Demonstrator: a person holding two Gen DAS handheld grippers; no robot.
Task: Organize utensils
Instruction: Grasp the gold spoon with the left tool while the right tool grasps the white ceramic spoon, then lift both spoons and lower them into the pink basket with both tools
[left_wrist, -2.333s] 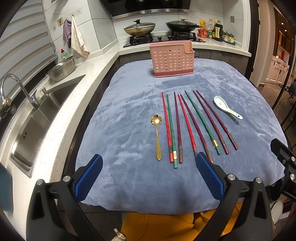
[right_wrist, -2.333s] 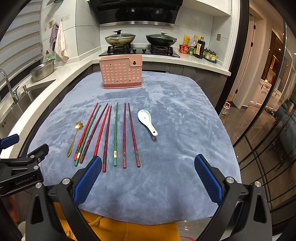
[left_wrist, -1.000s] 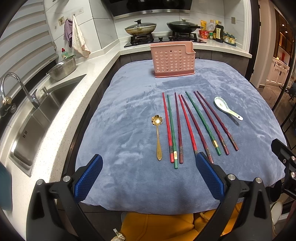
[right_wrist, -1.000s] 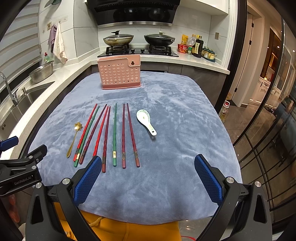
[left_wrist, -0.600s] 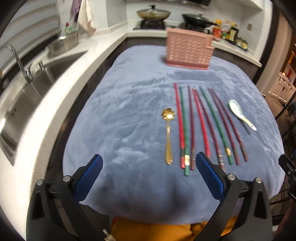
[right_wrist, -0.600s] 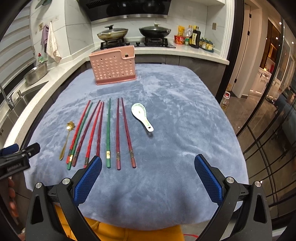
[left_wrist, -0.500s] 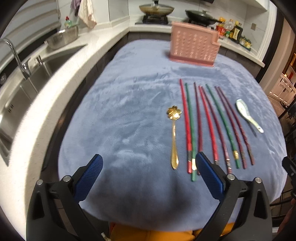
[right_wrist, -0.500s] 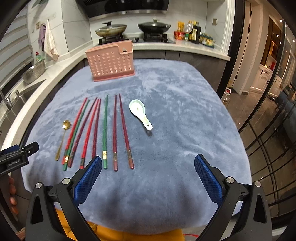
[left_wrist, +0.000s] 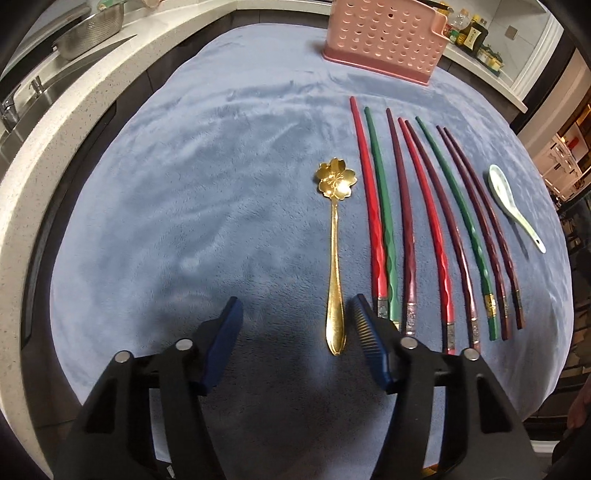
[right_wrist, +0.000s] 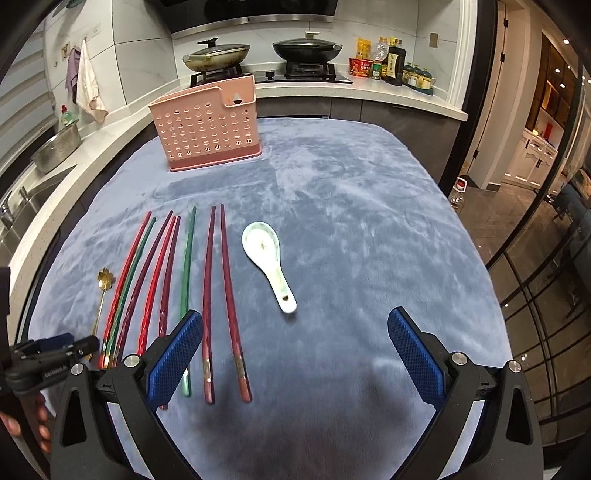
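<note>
Gold spoon (left_wrist: 334, 258): flower-shaped bowl, slim handle, flat on your blue cloth (left_wrist: 184, 206), left of the chopsticks (left_wrist: 424, 229).
Left gripper (left_wrist: 295, 332): jaws just narrowing, handle end between, pads not touching.
Right gripper (right_wrist: 295, 354): your jaws spread wide, empty.

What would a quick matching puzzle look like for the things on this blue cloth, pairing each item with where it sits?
Items:
1. gold spoon
2. white spoon
3. pink basket
4. chopsticks

Places:
A. far end of the cloth
B. between the two spoons
C. right end of the row
D. handle end between the left gripper's open fingers

Pairs: 1-D, 2-C, 3-A, 4-B
</note>
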